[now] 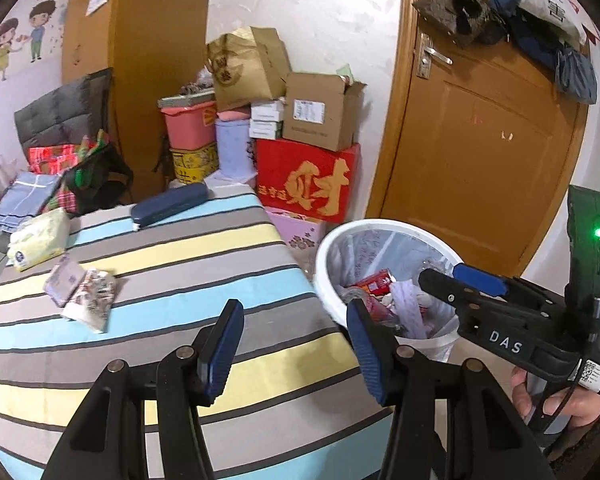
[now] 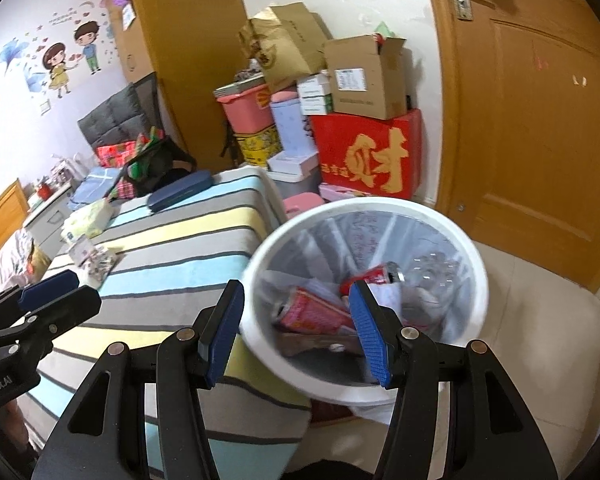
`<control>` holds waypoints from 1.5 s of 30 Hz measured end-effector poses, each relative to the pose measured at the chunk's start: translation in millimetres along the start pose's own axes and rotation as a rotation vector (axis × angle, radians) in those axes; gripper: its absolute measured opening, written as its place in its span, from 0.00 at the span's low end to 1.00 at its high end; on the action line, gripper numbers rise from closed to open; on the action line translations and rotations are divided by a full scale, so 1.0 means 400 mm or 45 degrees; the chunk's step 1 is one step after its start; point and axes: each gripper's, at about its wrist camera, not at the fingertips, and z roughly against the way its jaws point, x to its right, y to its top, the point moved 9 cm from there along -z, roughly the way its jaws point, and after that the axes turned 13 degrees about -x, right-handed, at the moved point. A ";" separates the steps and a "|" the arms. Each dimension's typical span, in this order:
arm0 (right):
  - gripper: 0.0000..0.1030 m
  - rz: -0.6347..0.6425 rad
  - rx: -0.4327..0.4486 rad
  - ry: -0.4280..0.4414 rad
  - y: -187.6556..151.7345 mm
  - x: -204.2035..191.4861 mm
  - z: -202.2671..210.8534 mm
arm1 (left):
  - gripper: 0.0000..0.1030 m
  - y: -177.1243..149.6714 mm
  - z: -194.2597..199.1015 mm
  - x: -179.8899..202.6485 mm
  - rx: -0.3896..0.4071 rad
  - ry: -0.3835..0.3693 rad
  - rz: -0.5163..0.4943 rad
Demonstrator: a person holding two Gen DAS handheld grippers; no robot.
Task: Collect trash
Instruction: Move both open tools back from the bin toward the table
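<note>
Both my grippers are empty: my left gripper (image 1: pixel 296 344) hangs over the striped bedspread (image 1: pixel 172 248) with its jaws parted and nothing between them, and my right gripper (image 2: pixel 296 332) stands apart too, above the near rim of the white trash bin (image 2: pixel 452 220), gripping nothing. I judge the job partly done. The bin, lined with a clear bag and standing on the floor just beside the bed's corner, already holds rubbish: I count one red can (image 2: pixel 374 276), one pink-red wrapper or carton (image 2: pixel 316 312) and some crumpled pale plastic and paper I cannot separate into pieces. What seems left lies on the bed, well apart from the bin: two small patterned packets (image 1: pixel 82 288) touching each other, which look like the next trash to fetch. Near them sits one yellow tissue pack (image 1: pixel 40 240), and farther back one dark blue case (image 1: pixel 170 203); whether either counts as trash I cannot tell. So: one bin, two likely pieces still to collect, two grippers free.
</note>
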 end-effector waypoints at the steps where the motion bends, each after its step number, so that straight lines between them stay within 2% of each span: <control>1: 0.55 0.011 0.000 0.002 -0.001 -0.012 0.000 | 0.52 -0.003 0.010 -0.013 0.006 0.009 0.009; 12: 0.55 0.122 0.000 0.060 -0.006 -0.151 -0.007 | 0.53 -0.055 0.088 -0.177 0.035 0.116 0.106; 28: 0.55 0.317 -0.072 0.159 -0.011 -0.371 -0.083 | 0.54 -0.138 0.165 -0.516 0.046 0.293 0.361; 45: 0.55 0.410 -0.199 0.276 -0.006 -0.579 -0.207 | 0.57 -0.146 0.125 -0.685 0.007 0.294 0.410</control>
